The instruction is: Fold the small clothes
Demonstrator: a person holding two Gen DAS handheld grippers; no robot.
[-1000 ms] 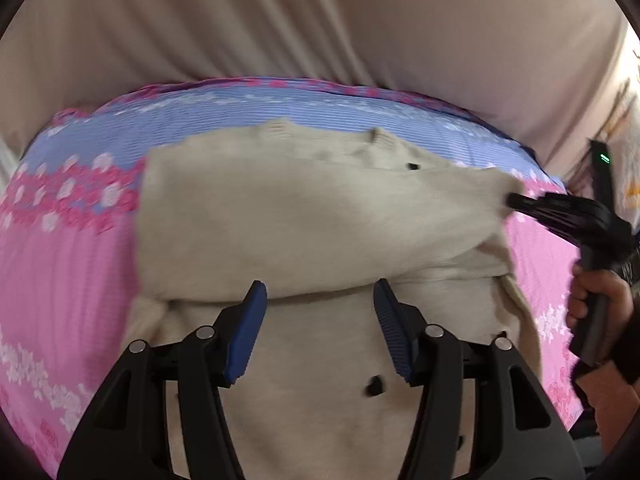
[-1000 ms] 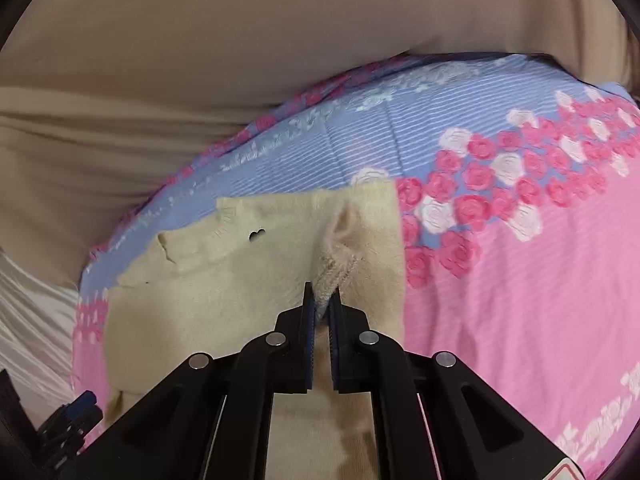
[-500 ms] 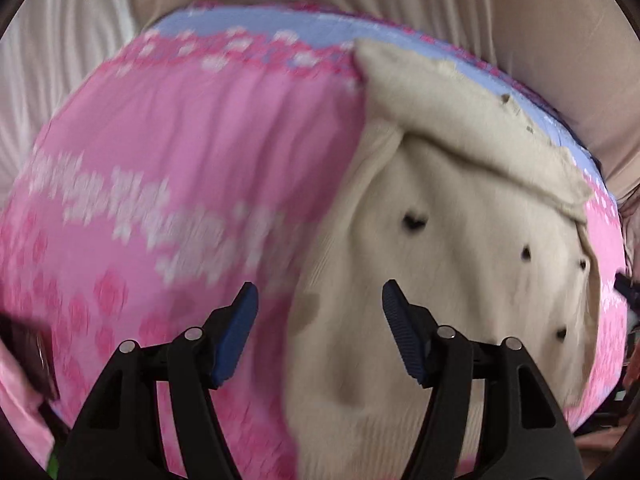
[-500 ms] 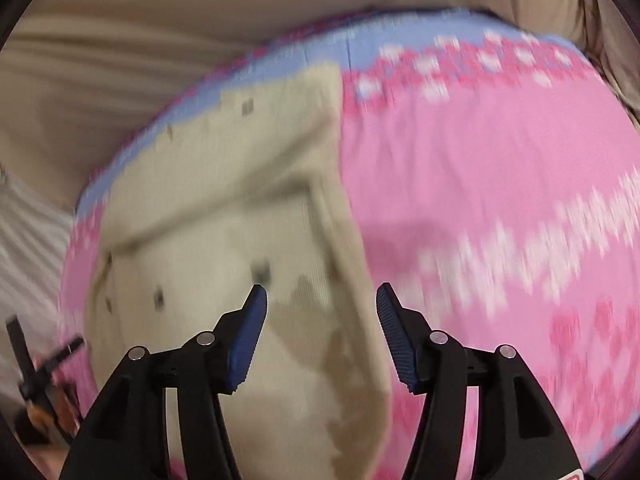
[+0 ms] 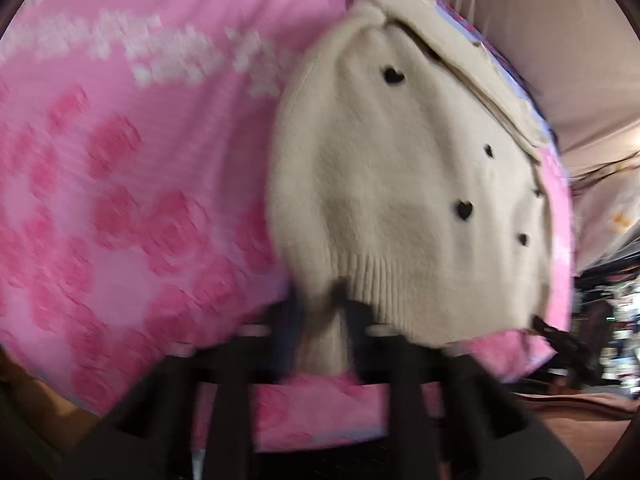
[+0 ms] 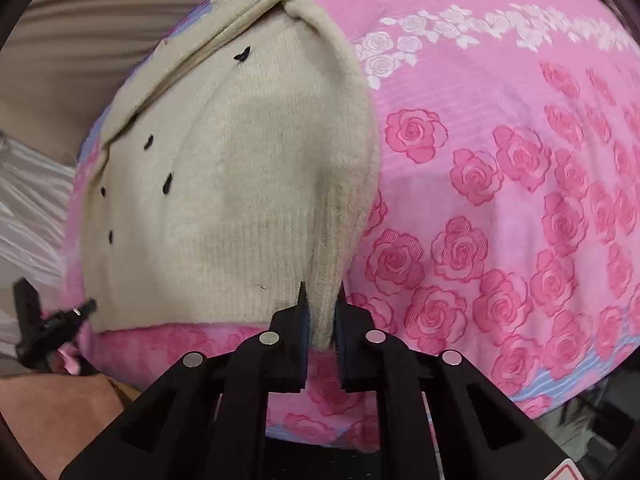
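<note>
A small cream knit sweater (image 5: 400, 184) with black heart dots lies on a pink rose-print sheet (image 5: 120, 200), its sleeves folded across the top. My left gripper (image 5: 320, 308) is shut on the sweater's ribbed bottom hem at its left corner; this view is blurred. In the right wrist view the sweater (image 6: 224, 184) fills the left half, and my right gripper (image 6: 320, 304) is shut on the hem's right corner. The left gripper (image 6: 60, 320) shows at the far left there, and the right gripper (image 5: 560, 340) shows at the right in the left wrist view.
The sheet (image 6: 500, 200) covers a bed whose near edge runs just below both grippers. Beige cloth (image 6: 80, 40) hangs behind the bed. A cluttered room (image 5: 608, 300) shows at the far right.
Both grippers moved from the sweater's top down to its bottom hem. Both were open half a second ago and are now shut on the hem corners.
</note>
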